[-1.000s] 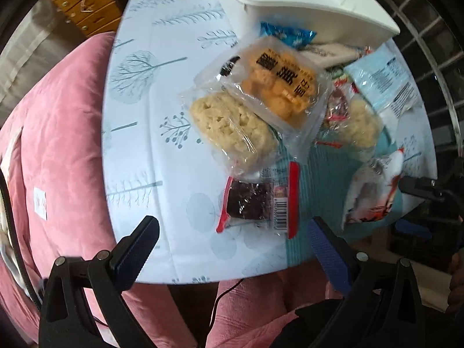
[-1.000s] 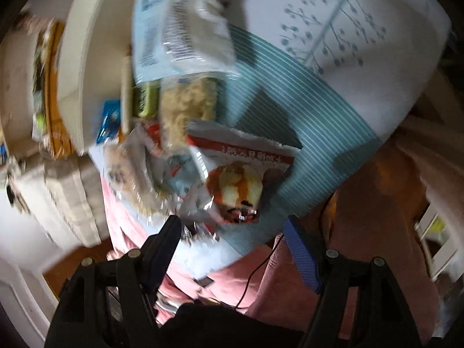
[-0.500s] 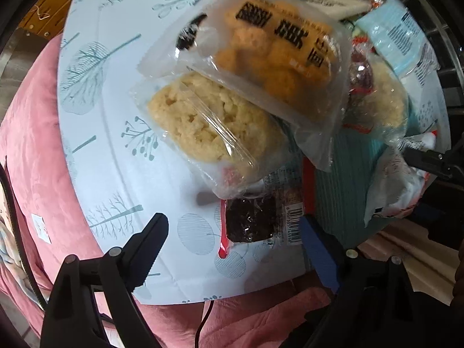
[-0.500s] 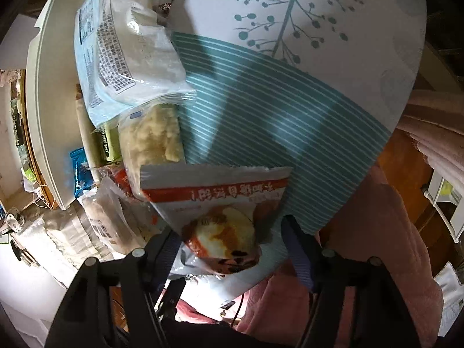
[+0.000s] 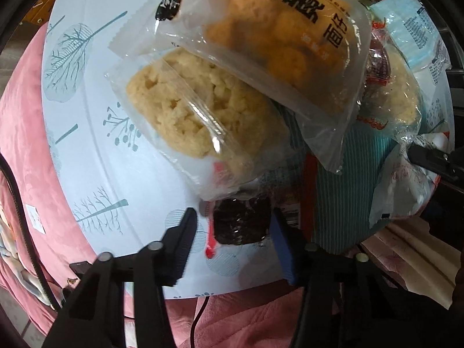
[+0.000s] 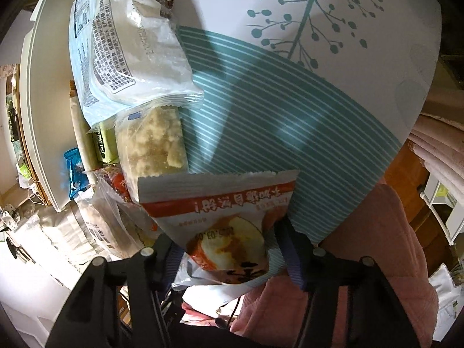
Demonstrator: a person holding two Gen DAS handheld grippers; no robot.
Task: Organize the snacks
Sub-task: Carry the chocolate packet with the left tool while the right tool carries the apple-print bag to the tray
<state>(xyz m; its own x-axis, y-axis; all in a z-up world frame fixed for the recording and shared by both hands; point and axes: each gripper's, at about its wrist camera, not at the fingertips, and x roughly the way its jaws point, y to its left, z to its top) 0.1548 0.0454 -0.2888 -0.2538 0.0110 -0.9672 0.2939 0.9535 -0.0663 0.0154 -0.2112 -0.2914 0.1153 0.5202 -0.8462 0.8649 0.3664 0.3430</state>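
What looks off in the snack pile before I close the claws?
The snacks lie in a loose overlapping heap: the orange pastry pack leans across the pale crumbly cake pack, which covers the top of the dark snack bar. Nothing looks torn or spilled.

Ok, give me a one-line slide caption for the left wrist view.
Left gripper straddles a dark snack packet at the edge of a snack pile on the tree-print tablecloth.

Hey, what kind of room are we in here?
Probably a home living room or bedroom: a round table in a tree-print cloth, a pink plush blanket beside it, and a pile of packaged snacks.
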